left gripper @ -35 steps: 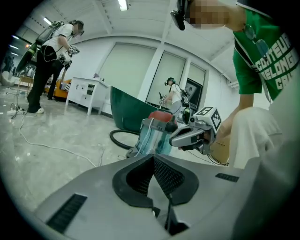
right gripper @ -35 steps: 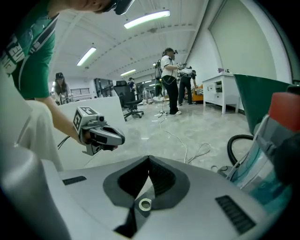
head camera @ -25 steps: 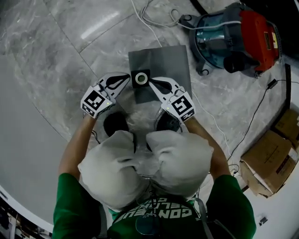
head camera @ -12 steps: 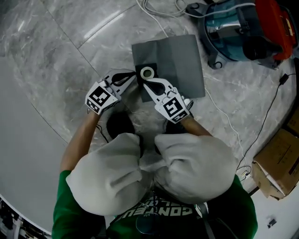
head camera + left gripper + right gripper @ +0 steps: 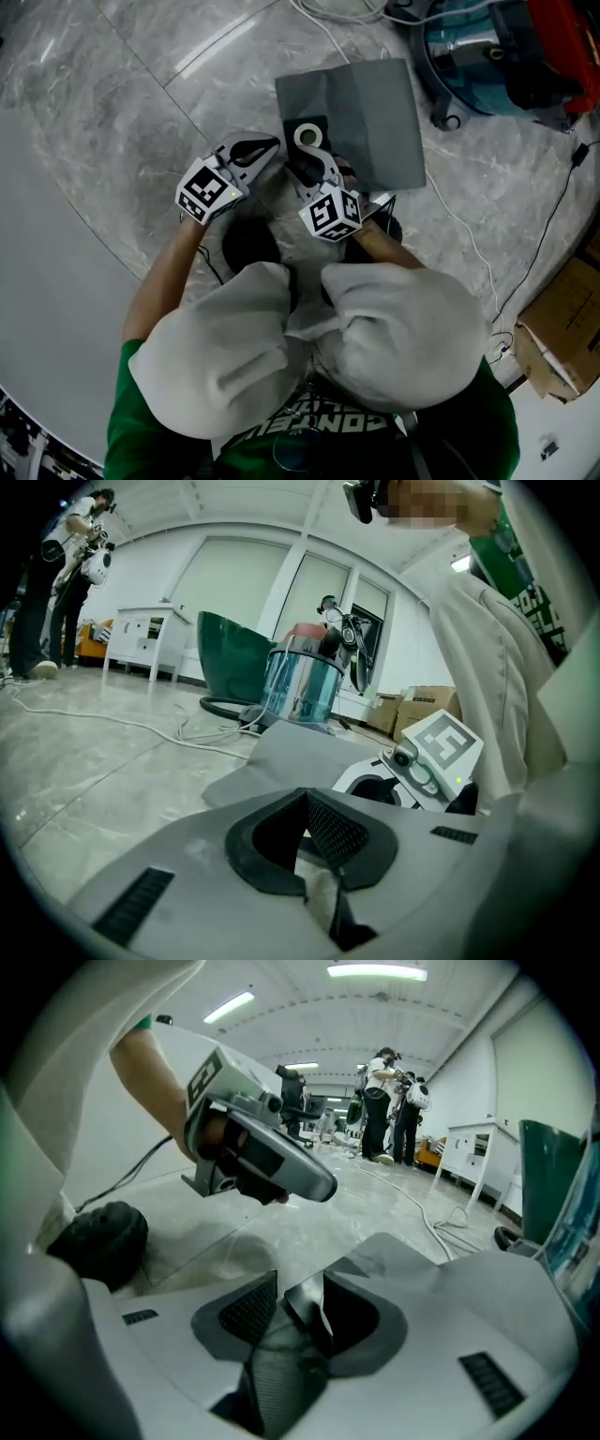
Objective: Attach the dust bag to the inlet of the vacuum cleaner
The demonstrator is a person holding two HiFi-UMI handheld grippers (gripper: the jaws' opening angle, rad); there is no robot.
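Where once shut — right tool (image 5: pixel 298 1290) apart.

Head view: above the person, looking steeply down at the floor (image 5: pixel 112 94), close over the left hand-held gripper (image 5: pixel 269 146) and right hand-held gripper (image 5: pixel 307 141). Gripper views: low near the floor, looking along their own jaws, each catching the other gripper. Head and left views share the dust bag (image 5: pixel 375 112) and vacuum cleaner (image 5: pixel 497 56).

Person, seen from above:
- green short-sleeved T-shirt (image 5: pixel 164 412), white lettering across the chest
- pale grey trousers (image 5: pixel 225 366)
- black shoes (image 5: pixel 246 246)

Hand-held rig, left gripper (image 5: pixel 271 145) and right gripper (image 5: pixel 307 141):
- white shells with black textured jaw pads
- each has a white cube with black square markers
- thin black cable (image 5: pixel 210 265) on the left one
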